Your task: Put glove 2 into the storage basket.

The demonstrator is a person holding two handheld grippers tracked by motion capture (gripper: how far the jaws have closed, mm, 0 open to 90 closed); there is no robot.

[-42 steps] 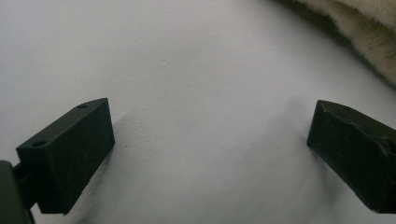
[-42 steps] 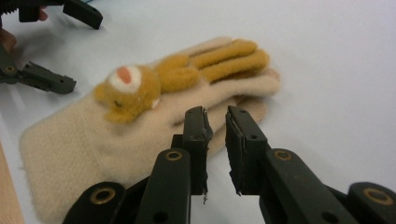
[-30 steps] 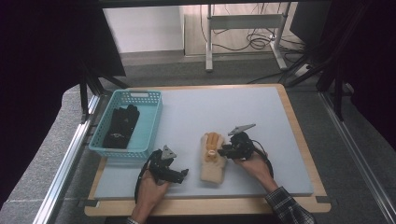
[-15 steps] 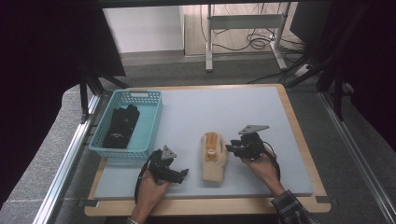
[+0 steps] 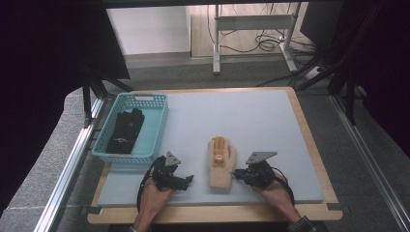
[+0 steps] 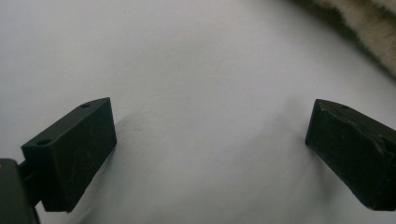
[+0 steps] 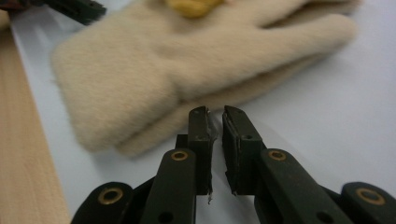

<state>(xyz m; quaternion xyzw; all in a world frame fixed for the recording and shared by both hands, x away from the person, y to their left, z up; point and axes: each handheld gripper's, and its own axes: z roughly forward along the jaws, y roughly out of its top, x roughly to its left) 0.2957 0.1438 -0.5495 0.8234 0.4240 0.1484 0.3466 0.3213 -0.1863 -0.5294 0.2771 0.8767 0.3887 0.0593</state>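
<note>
Since the earlier high view the right gripper (image 5: 238,175) has slid from the fluffy beige mitten's (image 5: 220,164) finger end down to its near right corner, jaws just closing on nothing, while the left gripper (image 5: 186,180) rests wide open and empty on the grey mat (image 5: 270,125), left of the mitten and near the blue basket (image 5: 155,126) with a black glove (image 5: 124,130). Left gripper view: jaws far apart over bare mat, mitten edge (image 6: 373,35) at top right. Right gripper view: the right gripper (image 7: 215,114), nearly shut and holding nothing, sits just off the mitten (image 7: 163,70); better to reopen, slide one jaw under the cuff layers, then pinch firmly.
</note>
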